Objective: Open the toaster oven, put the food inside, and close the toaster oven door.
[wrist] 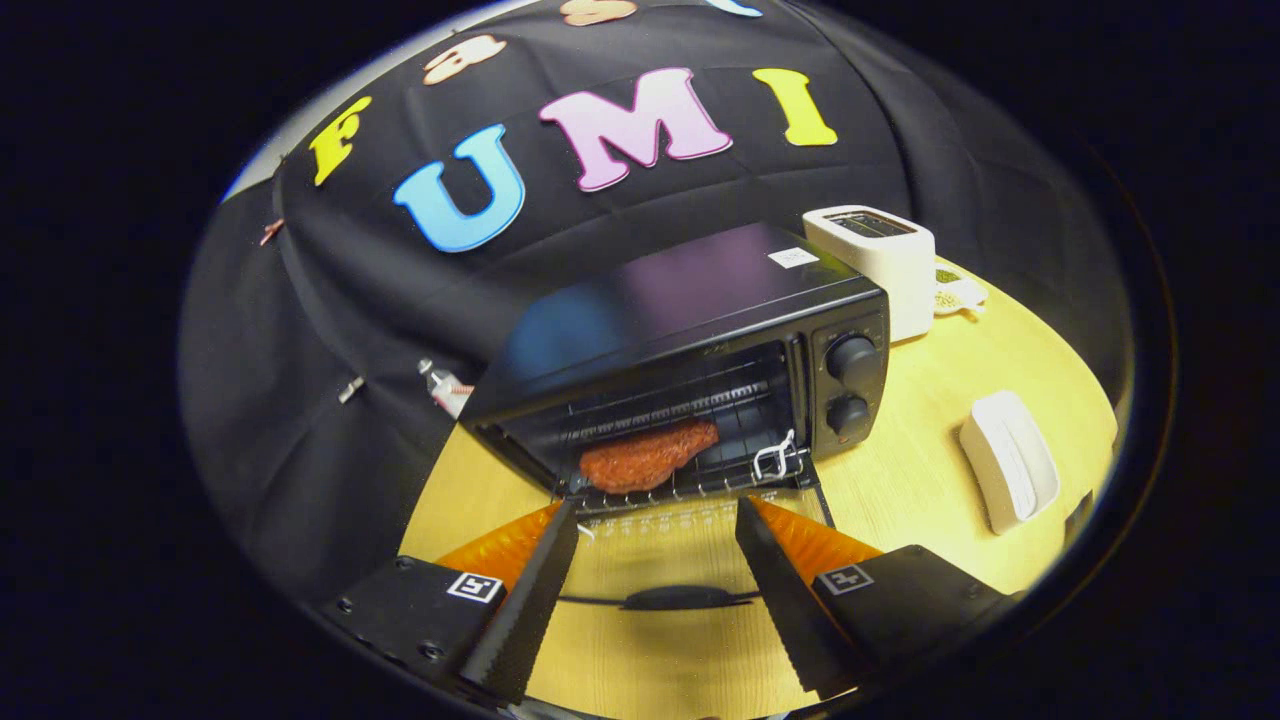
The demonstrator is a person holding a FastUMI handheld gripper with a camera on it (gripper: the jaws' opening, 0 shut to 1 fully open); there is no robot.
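Hovering spread and empty, the claw is facing the toaster oven just ahead of its fingers. The food is already lying on the rack inside, and the glass door is hanging folded down between the fingers over the bench. Judging by this, only closing the door is remaining.
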